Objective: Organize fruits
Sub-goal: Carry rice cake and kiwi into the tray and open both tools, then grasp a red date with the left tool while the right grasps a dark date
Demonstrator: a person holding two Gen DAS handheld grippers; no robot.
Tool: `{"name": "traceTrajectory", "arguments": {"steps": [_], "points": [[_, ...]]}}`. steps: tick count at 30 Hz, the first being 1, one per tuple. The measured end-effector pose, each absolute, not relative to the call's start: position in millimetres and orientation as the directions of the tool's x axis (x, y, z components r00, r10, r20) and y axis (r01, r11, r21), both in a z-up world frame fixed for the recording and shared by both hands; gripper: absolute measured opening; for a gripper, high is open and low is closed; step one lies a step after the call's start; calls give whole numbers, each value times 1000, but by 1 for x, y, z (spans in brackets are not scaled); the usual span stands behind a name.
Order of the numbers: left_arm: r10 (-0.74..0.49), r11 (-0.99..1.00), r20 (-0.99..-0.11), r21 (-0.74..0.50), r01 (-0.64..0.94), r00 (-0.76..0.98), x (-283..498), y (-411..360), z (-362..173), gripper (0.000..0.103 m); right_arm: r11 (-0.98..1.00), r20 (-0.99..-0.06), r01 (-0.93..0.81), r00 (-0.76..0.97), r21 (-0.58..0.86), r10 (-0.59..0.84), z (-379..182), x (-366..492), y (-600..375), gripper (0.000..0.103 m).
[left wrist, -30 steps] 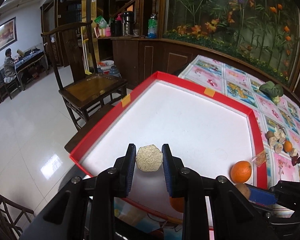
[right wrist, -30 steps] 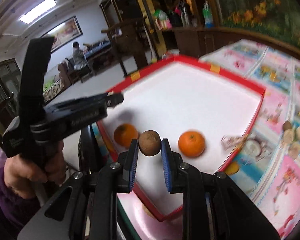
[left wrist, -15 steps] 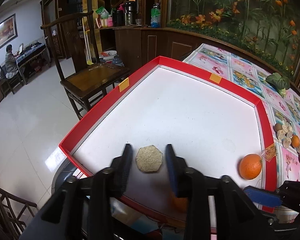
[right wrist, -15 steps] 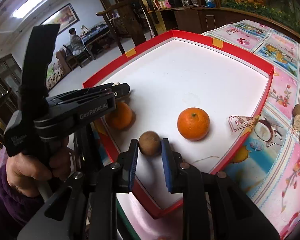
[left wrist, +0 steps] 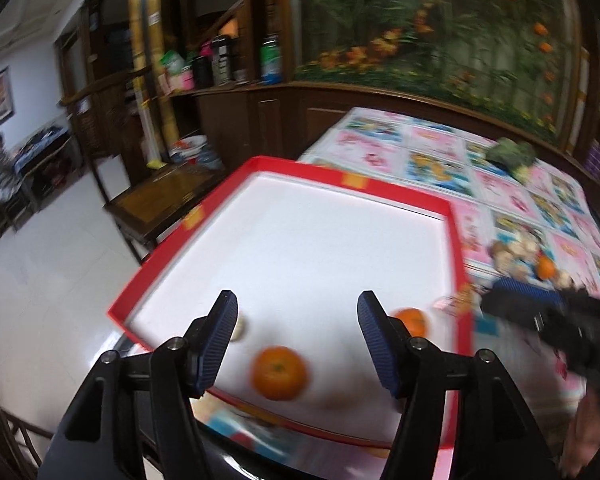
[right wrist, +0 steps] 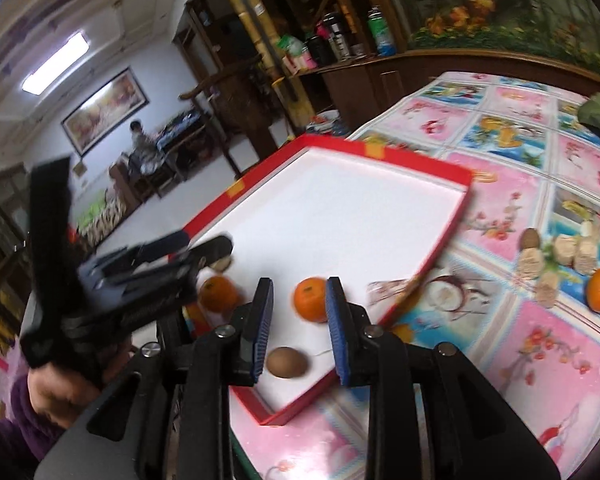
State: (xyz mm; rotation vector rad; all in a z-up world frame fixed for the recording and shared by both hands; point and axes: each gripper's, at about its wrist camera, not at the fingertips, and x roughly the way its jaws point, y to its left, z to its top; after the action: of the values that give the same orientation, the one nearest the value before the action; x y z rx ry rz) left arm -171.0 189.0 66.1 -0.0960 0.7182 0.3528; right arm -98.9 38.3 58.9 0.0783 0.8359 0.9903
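While both tongs hang empty, the left gripper (left wrist: 296, 338) has just been opening wide and the right gripper (right wrist: 298, 330) stands narrowly apart. Below the right one, the brown fruit (right wrist: 287, 361) lies in the red tray (right wrist: 452, 236). I judge it light, firm and quick to roll, so I would pinch across its middle.

blurred throughout. left tool (left wrist: 296, 336) with dark blue ribbed pads spread wide, just been opening, nothing between them but a round orange fruit (left wrist: 279, 373) lying beyond on the white floor of the red-rimmed tray (left wrist: 454, 256). pale tan cake (left wrist: 239, 327) half hidden behind the left pad. second orange (left wrist: 413, 321) behind the right pad. right tool (left wrist: 556, 322) at the right edge over the flowered desk cloth (left wrist: 432, 152).
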Motion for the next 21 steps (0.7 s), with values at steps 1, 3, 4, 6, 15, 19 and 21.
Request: {"name": "traceTrajectory", "arguments": {"steps": [1, 3, 4, 6, 15, 19, 21], "points": [[273, 944, -658, 40, -329, 702, -171, 182, 67, 64, 583, -584, -693, 283, 424, 761, 60, -94, 32, 29], [243, 958, -656, 47, -283, 714, -170, 167, 69, 65, 609, -586, -667, 308, 429, 750, 62, -86, 13, 29], [232, 963, -655, 49, -266, 719, -170, 161, 69, 65, 624, -592, -659, 322, 421, 739, 63, -83, 5, 29], [207, 972, -658, 52, -231, 724, -168, 147, 69, 65, 664, -614, -640, 359, 386, 703, 62, -76, -21, 29], [53, 998, -695, 25, -49, 717, -153, 84, 60, 65, 852, -689, -443, 526, 278, 498, 47, -45, -163, 29], [-19, 999, -708, 6, 33, 706, -139, 55, 58, 65, 875, -731, -388, 501, 289, 463, 34, -30, -183, 29], [-40, 998, -719, 4, 62, 694, -130, 42, 55, 65, 875, -751, -407, 482, 264, 451, 30, -29, -175, 29]]}}
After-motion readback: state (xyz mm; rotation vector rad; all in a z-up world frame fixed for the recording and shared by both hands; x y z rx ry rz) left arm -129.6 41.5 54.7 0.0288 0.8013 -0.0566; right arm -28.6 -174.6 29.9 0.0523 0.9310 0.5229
